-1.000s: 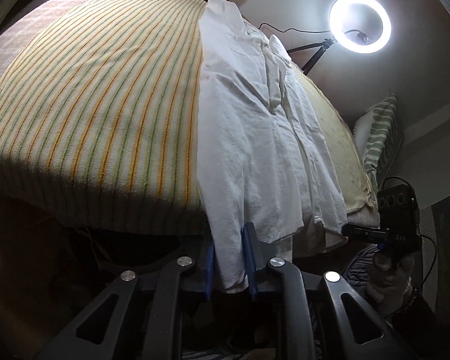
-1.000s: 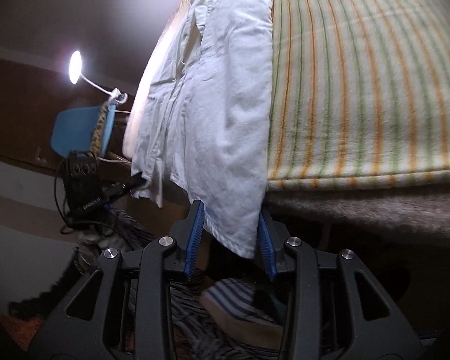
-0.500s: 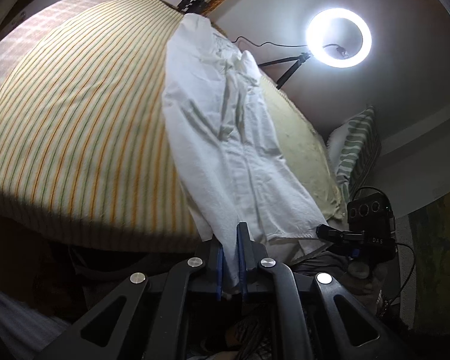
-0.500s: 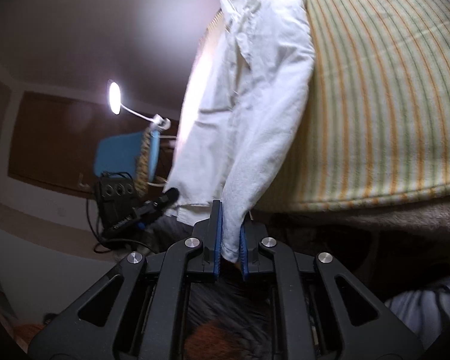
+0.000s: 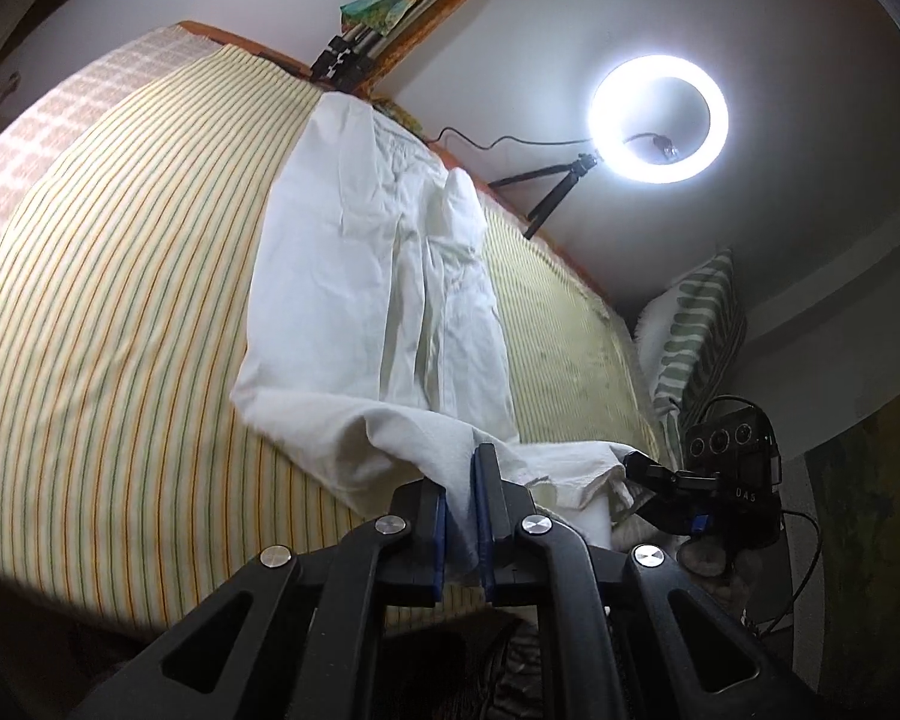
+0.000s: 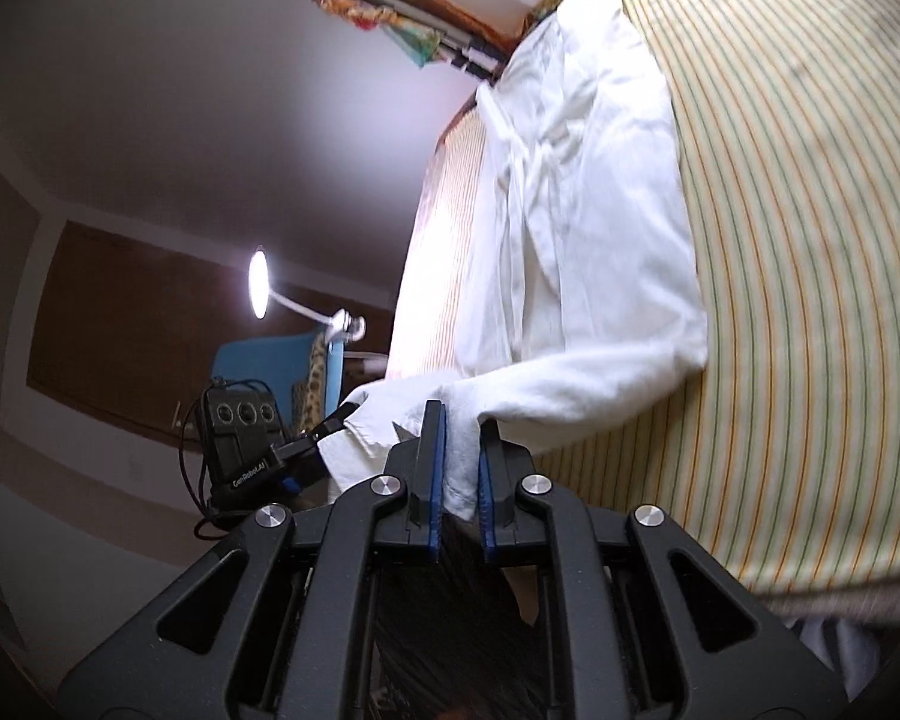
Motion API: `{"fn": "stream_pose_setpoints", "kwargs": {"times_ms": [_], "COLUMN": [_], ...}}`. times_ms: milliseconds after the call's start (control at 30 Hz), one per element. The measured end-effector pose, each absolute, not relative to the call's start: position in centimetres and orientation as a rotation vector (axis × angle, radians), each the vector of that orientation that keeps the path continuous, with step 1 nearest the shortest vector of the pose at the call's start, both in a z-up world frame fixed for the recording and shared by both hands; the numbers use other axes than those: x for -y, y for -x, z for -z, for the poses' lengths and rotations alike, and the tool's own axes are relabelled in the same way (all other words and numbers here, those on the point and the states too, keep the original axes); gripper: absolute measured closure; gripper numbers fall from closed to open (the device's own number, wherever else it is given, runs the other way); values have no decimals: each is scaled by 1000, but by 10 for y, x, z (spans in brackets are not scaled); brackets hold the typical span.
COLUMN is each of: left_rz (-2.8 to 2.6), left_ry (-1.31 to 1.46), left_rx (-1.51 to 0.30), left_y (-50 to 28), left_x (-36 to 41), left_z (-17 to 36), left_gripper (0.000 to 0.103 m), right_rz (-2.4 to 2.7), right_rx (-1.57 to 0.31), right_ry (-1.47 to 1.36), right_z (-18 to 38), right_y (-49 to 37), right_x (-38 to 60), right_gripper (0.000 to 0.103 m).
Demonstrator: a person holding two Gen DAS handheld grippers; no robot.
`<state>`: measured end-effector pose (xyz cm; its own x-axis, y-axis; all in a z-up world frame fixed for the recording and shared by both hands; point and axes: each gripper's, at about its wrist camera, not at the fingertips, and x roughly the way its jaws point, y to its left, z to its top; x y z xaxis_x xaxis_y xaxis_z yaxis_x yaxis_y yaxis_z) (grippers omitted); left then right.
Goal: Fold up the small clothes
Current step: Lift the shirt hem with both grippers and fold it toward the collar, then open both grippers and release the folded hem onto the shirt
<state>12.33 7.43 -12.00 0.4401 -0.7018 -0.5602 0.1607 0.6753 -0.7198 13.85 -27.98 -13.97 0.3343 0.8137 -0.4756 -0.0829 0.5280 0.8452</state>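
Observation:
A long white garment (image 5: pixel 378 276) lies lengthwise on the striped bed (image 5: pixel 108 312); it also shows in the right wrist view (image 6: pixel 594 228). My left gripper (image 5: pixel 463 480) is shut on one corner of its near hem. My right gripper (image 6: pixel 457 450) is shut on the other near corner. Both hold the hem lifted above the bed's near edge, so the near end folds back over the rest. The right gripper (image 5: pixel 690 480) shows at the right of the left wrist view, and the left gripper (image 6: pixel 318 438) at the left of the right wrist view.
A lit ring light (image 5: pixel 660 120) on a small tripod stands beyond the bed's far right side. A green-striped pillow (image 5: pixel 696 324) leans at the right. A blue chair (image 6: pixel 270 372) and a lamp (image 6: pixel 259 291) stand at the left in the right wrist view.
Both grippers closed on the hanging hem corners, then lifted them up and forward over the bed edge. The near end of the garment now bends back over itself.

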Motion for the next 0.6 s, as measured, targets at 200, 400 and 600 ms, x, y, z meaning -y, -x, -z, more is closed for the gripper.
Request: {"fn": "stream_pose_setpoints", "kwargs": {"times_ms": [200, 400, 600], "left_rz": [516, 456, 423], "left_ry": [642, 606, 632], "left_rx": [-966, -981, -1005], "left_y": [-172, -207, -230], "left_x": [-76, -71, -72], "left_z": [122, 137, 158], "left_gripper": [98, 98, 95], "right_rz": [-609, -540, -494], "right_rx": [-1082, -1121, -1173], "right_ry": [-861, -843, -870], "right_z": [144, 160, 188], "right_y": [-185, -231, -259], "right_x": [288, 287, 293], "right_gripper": [92, 92, 89]}}
